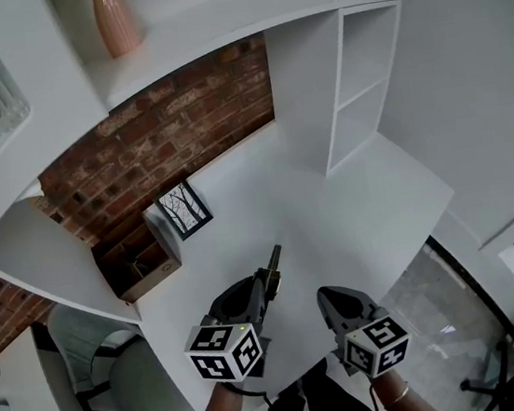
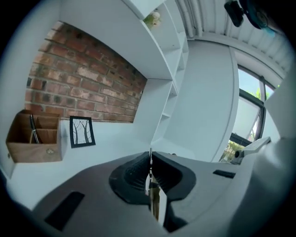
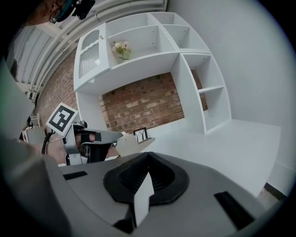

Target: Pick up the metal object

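My left gripper (image 1: 266, 288) is shut on the metal object (image 1: 272, 265), a thin dark flat piece that sticks out forward past the fingertips, above the white desk (image 1: 353, 225). In the left gripper view the metal object (image 2: 150, 169) shows edge-on as a thin strip pinched between the dark pads (image 2: 134, 173). My right gripper (image 1: 330, 298) hovers just to the right of it near the desk's front edge, shut with nothing between its jaws. The right gripper view shows the left gripper (image 3: 88, 141) holding the flat metal object (image 3: 132, 143) out to its left.
A wooden box (image 1: 138, 262) with pens and a small framed tree picture (image 1: 184, 207) stand against the brick wall (image 1: 180, 116) at the back left. White shelves (image 1: 355, 93) rise at the back right. A pink vase (image 1: 115, 19) sits on the shelf above. A chair (image 1: 111, 383) stands at the lower left.
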Demonstrator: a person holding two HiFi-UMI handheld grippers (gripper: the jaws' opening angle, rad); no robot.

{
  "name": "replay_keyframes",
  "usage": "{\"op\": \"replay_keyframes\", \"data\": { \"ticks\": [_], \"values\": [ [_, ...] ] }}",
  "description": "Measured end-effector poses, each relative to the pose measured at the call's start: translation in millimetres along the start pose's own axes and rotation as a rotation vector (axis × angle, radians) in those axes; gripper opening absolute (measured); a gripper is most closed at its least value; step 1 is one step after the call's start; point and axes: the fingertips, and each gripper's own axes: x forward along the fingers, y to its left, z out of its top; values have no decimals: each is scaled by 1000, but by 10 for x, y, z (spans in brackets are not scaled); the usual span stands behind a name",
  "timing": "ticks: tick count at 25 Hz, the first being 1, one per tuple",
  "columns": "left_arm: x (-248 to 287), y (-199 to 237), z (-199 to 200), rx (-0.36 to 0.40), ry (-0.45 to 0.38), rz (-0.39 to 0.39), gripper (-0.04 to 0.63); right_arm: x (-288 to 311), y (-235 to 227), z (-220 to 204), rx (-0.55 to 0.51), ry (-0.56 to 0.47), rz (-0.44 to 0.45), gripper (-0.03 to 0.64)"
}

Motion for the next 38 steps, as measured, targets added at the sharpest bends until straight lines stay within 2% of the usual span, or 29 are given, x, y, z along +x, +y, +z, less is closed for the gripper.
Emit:
{"op": "replay_keyframes", "data": {
  "ticks": [4, 8, 16, 28, 38],
  "values": [
    [-74, -12, -28, -132, -27, -29, 21, -23, -15, 60, 39, -26, 8, 5],
    [-145, 30, -70, -190, -39, -29, 21, -23, 8, 98, 54, -37, 22, 5],
    [-279, 113, -74, -170, -52, 14, 21, -8, 76, 187, 3, -46, 33, 5],
    [-424, 195, 34, -162, -87, 35, 21, 17, 192, 310, -91, -54, 34, 5],
    [-465, 186, -6, -171, -83, 42, 21, -35, 184, 326, -91, -60, 34, 5]
  ]
}}
